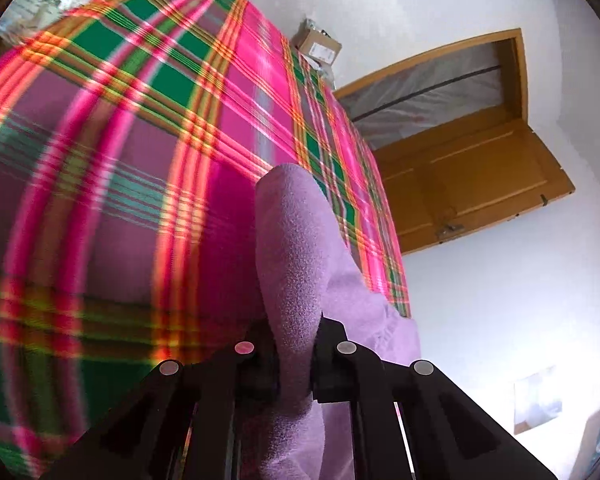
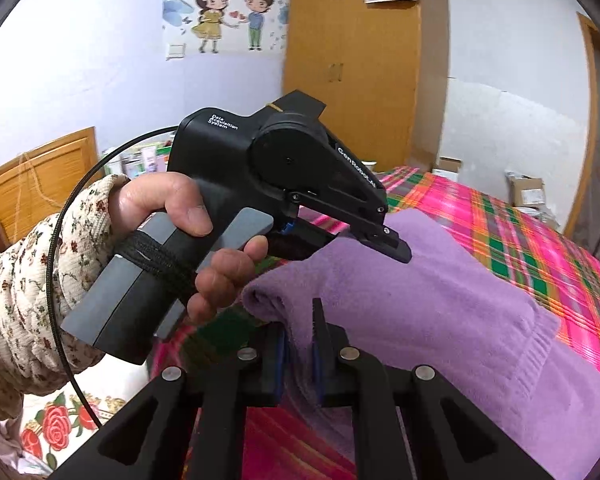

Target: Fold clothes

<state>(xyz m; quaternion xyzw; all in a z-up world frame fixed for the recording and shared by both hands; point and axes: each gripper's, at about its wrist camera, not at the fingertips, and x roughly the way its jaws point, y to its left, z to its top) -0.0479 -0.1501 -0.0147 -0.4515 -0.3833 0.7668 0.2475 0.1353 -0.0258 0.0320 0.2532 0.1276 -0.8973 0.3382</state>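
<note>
Left gripper (image 1: pixel 294 364) is pinching a purple fleece garment (image 1: pixel 296 248), which is hanging over the plaid blanket (image 1: pixel 120 140); wooden door (image 1: pixel 472 176) behind.

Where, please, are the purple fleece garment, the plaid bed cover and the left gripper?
purple fleece garment (image 2: pixel 440 300): right wrist view, its broad upper surface.
plaid bed cover (image 1: pixel 140 152): left wrist view, bare middle.
left gripper (image 2: pixel 396 246): right wrist view, tip.

White walls (image 2: pixel 80 80), wooden door (image 1: pixel 472 184), plaid bed (image 1: pixel 120 160)
</note>
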